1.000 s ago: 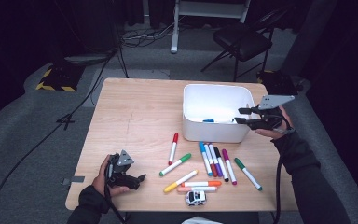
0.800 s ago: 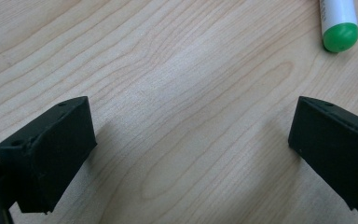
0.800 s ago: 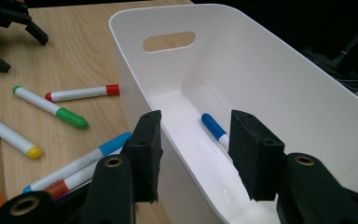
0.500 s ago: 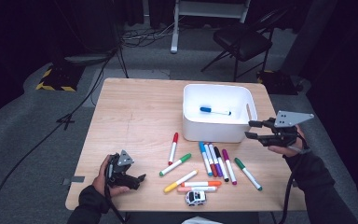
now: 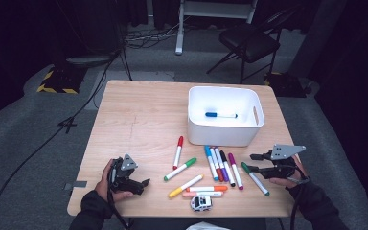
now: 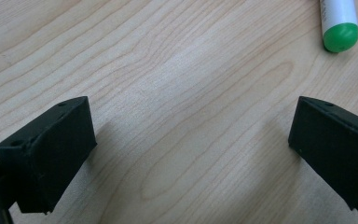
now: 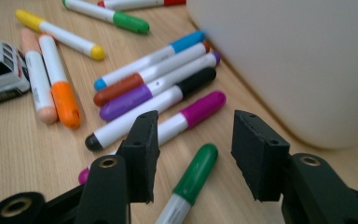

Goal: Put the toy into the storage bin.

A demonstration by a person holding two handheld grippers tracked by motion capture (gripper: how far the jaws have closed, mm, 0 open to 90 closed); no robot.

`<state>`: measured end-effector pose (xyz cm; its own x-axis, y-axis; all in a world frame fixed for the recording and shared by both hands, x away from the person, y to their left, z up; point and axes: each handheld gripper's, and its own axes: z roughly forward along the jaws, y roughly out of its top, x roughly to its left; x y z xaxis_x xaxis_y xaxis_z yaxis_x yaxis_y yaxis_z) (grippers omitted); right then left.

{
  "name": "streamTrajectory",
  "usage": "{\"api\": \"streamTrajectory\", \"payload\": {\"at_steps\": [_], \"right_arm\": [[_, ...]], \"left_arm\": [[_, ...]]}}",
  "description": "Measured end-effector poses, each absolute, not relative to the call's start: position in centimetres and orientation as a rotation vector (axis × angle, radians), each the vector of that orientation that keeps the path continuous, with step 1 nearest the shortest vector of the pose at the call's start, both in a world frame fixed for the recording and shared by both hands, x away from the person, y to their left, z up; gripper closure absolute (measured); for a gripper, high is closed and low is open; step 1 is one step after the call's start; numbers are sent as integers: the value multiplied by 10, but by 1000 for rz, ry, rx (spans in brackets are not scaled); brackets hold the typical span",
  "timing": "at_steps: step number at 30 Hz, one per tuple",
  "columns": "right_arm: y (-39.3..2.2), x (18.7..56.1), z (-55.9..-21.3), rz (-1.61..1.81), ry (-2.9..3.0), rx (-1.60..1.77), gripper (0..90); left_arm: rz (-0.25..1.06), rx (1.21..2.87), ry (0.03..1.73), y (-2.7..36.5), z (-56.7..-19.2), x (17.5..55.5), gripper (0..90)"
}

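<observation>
Resting low at the near left corner of the wooden table [image 5: 139, 115], the left gripper [image 5: 141, 184] had its jaws spread wide with nothing between them. In the left gripper view its jaws stood over bare wood, and the green tip of a marker [image 6: 339, 36] lay just past them.

At the near right, the right gripper [image 5: 255, 163] pointed left at a dark green marker [image 5: 255, 178]. Its jaws had just been opening. In the right gripper view the dark green marker [image 7: 193, 177] lay on the table between the two jaws, but the pads were not pressing on it.

A little toy car [image 5: 201, 202] sat near the front edge. Just past it lay an orange marker [image 5: 207, 189], a peach marker [image 5: 202, 194] and a yellow marker [image 5: 185, 186].

Farther in, five markers lay side by side: light blue [image 5: 211, 163], brown [image 5: 215, 162], purple [image 5: 221, 167], black [image 5: 227, 167] and pink [image 5: 235, 170]. A lighter green marker [image 5: 179, 169] and a red marker [image 5: 178, 152] lay to their left.

Behind them stood a white bin [image 5: 224, 136], touching none of the markers. One blue marker [image 5: 220, 115] lay inside it.
</observation>
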<state>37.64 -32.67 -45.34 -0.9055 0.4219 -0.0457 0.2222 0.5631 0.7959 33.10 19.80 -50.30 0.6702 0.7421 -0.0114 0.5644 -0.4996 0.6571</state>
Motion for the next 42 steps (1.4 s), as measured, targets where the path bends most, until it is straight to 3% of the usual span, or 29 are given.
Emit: {"api": "streamTrajectory", "payload": {"at_steps": [14,20,21,27,42], "right_arm": [[-325,376,-499,1187,2635,642,511],[-325,377,-499,1183,2623,639,560],[-327,378,-500,1203,2604,648,614],[-328,381,-501,1214,2598,638,730],[-334,384,-496,1244,2602,644,749]], "left_arm": [[362,2244,1003,198,-503,331,7],[362,2245,1003,198,-503,331,7],[362,2245,1003,198,-503,331,7],[362,2245,1003,198,-503,331,7],[361,2244,1003,198,-503,331,7]]}}
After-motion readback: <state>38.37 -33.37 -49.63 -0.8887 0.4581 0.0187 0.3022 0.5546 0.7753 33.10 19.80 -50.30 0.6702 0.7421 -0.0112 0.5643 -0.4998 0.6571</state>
